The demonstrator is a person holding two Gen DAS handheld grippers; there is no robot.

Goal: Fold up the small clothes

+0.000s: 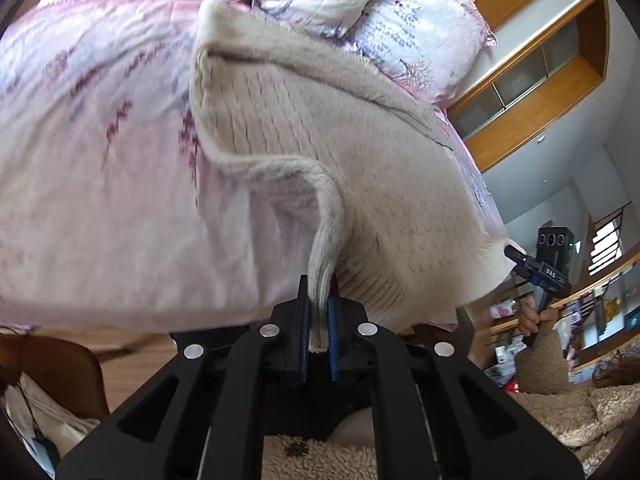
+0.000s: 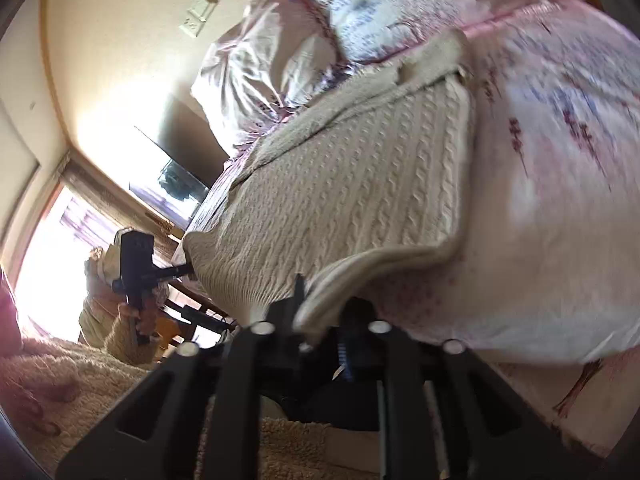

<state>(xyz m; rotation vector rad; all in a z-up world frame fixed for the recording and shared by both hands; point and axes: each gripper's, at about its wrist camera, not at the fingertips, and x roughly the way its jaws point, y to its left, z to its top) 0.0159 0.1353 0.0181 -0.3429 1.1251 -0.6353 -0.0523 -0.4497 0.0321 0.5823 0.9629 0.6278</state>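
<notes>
The left gripper [image 1: 319, 300] is clenching the ribbed hem of a cream cable-knit sweater [image 1: 320, 148], the edge running down between its blue pads [image 1: 332, 320] as a narrow, pulled-up band. The right gripper [image 2: 320, 312] is standing with its jaws a little apart; a fold of the sweater's hem [image 2: 320, 300] is lying between them, and whether the pads are pressing on it cannot be told through the blur. In the left wrist view that right gripper [image 1: 516, 256] is meeting the sweater's far corner, with a hand [image 1: 534, 316] wrapped round its handle. In the right wrist view the left gripper [image 2: 186, 269] is at the opposite corner, gripped by a hand [image 2: 140, 314] coming out of a fleecy sleeve [image 2: 128, 344]. Both tools are pointing downward at a slant. The sweater is lying spread on a pink floral bedspread [image 1: 100, 160], its near edge raised, pillows [image 1: 420, 28] beyond it. A wooden wall shelf [image 1: 540, 92] is hanging past the bed.
</notes>
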